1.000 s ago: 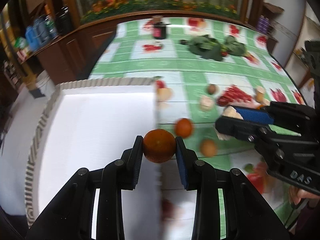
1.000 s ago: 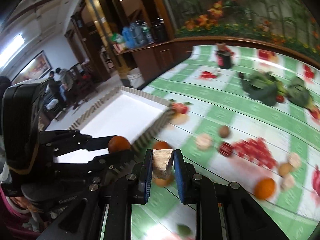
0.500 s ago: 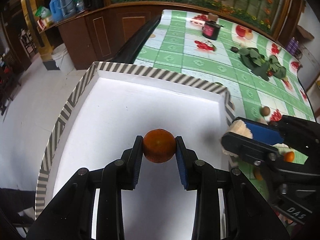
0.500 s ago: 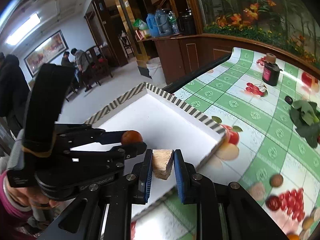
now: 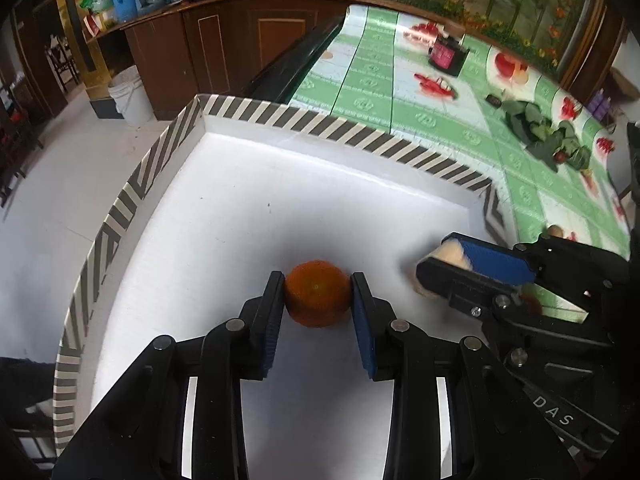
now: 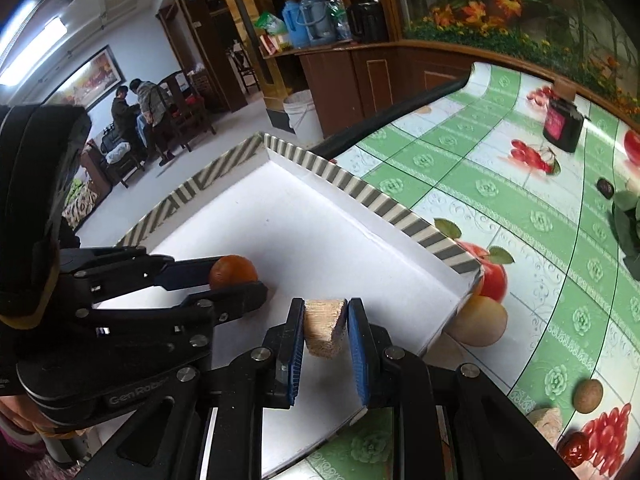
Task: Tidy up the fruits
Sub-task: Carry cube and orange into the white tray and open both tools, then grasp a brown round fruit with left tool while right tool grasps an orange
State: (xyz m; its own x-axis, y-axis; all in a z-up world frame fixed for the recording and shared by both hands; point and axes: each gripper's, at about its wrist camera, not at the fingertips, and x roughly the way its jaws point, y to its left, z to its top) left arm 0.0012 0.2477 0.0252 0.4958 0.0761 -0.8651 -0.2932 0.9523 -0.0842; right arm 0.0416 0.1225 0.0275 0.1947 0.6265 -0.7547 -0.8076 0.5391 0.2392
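Left hand-held gripper (image 5: pixel 318 294) clamped on orange (image 5: pixel 317 298), held low over white tray (image 5: pixel 248 200).
Right hand-held gripper (image 6: pixel 324 326) clamped on pale wedge (image 6: pixel 323 326), above tray's near corner.
Advised: lowered to floor, jaws eased apart, pieces kept separate.
Orange round, dimpled; wedge fibrous, flat-cut; tray smooth, stripe-rimmed.

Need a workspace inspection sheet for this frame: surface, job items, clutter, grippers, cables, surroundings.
Surface: table under a green checked fruit-print cloth.
Job's things: white tray with striped rim, floor bare; orange and pale wedge both held over it; small brown fruit loose on the cloth.
Clutter: dark jar, leafy greens.
Grippers: left gripper shut on the orange; right gripper shut on the pale wedge.
Cables: nothing seen.
Surroundings: wooden cabinets, white bucket, two people seated far off.
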